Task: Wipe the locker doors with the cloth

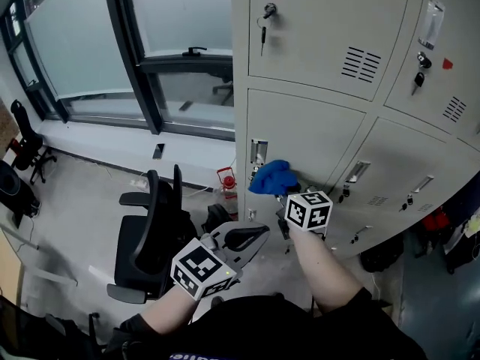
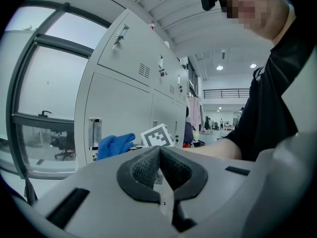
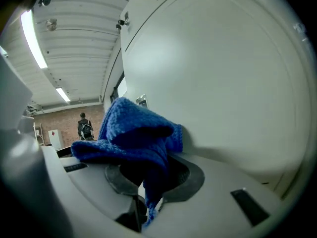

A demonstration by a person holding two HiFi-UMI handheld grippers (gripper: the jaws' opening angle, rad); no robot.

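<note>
A bunched blue cloth is pinched in my right gripper, which is shut on it. The cloth presses against a beige locker door in the middle row, near its handle recess. My left gripper hangs lower and to the left, away from the lockers, shut with nothing between its ribbed pads. From the left gripper view the cloth and the right gripper's marker cube show beside the lockers.
Beige lockers with keys and vents fill the right side. A black office chair stands on the floor below left. A window with dark frames lies to the left. A small red object sits by the locker's base.
</note>
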